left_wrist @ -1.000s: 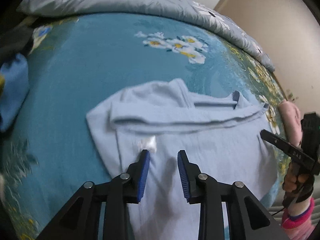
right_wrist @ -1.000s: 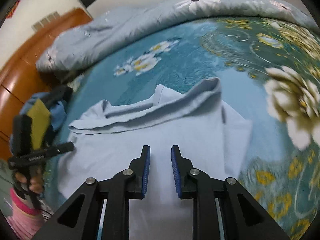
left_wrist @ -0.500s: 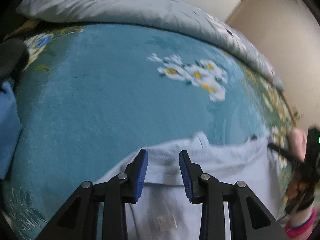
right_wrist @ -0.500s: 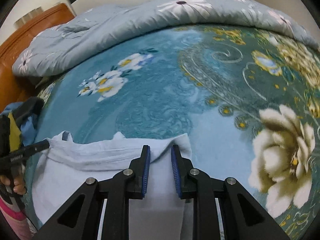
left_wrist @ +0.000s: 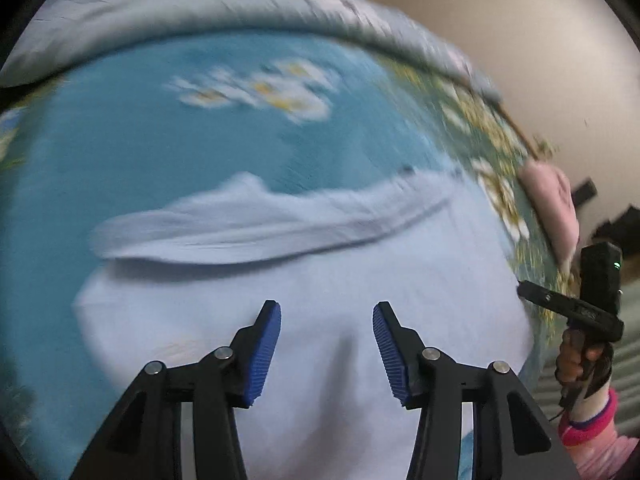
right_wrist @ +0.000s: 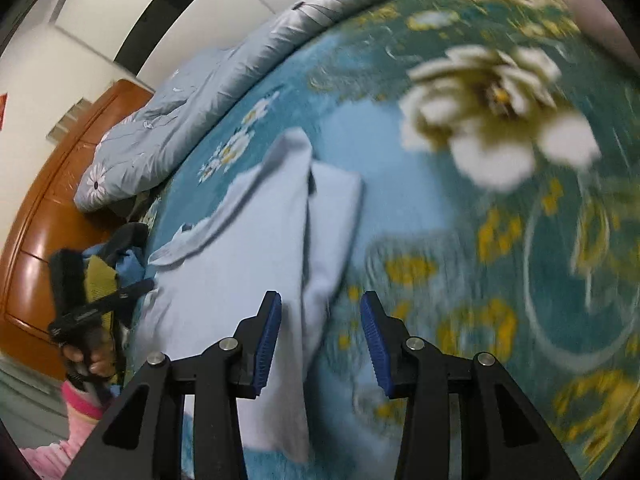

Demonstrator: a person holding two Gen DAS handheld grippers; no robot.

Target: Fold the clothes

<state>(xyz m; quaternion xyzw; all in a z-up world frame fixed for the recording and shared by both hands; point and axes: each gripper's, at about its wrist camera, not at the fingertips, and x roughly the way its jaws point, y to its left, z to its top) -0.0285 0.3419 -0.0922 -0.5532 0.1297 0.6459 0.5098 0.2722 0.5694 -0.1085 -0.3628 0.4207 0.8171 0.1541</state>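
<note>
Both units have released: left hand-held gripper (left_wrist: 326, 346) and right hand-held gripper (right_wrist: 320, 344) now stand apart, empty, pulled back near. The light-blue garment (left_wrist: 304, 288) lies on the bed (left_wrist: 120, 152), its far part doubled over. This fold appears placed.

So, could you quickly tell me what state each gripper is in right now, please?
Left gripper: open, holding nothing, above the light blue garment.
Right gripper: open, holding nothing, at the garment's side edge.
</note>
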